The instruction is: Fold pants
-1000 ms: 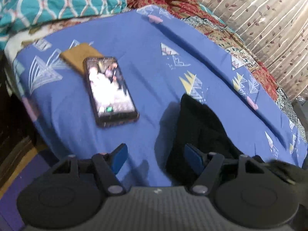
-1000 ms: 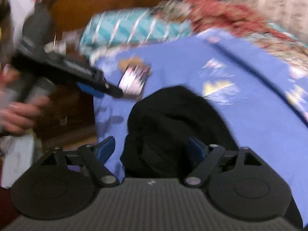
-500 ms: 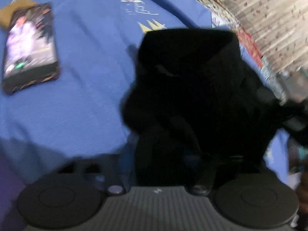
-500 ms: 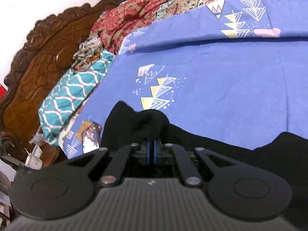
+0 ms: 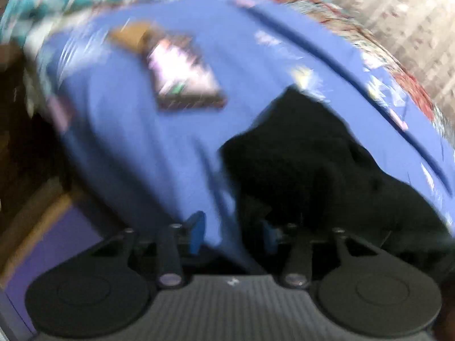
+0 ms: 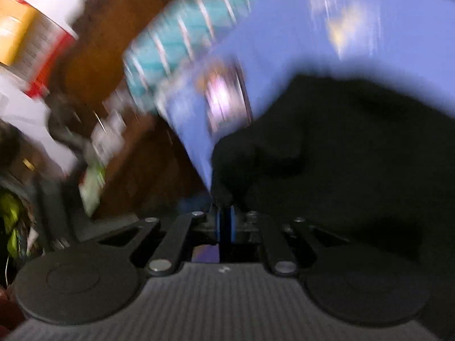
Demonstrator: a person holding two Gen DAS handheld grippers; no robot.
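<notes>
Black pants [image 5: 318,153] lie bunched on the blue bedsheet [image 5: 136,147], at the right of the left wrist view. My left gripper [image 5: 231,234] is open; its blue pads stand apart, the right one at the edge of the pants. In the right wrist view my right gripper [image 6: 225,223] is shut on a pinch of the black pants [image 6: 355,147], which fill the right half of that view. Both views are blurred by motion.
A phone [image 5: 184,76] with a lit screen lies on the sheet beside a tan item [image 5: 130,32], left of the pants; it also shows in the right wrist view [image 6: 224,99]. A teal pillow [image 6: 182,37] and a dark wooden headboard [image 6: 113,28] stand beyond the bed edge.
The left gripper has pulled back from over the pants and its pads now stand apart. The right gripper stays shut on the pants and has swung toward the bed's edge.
</notes>
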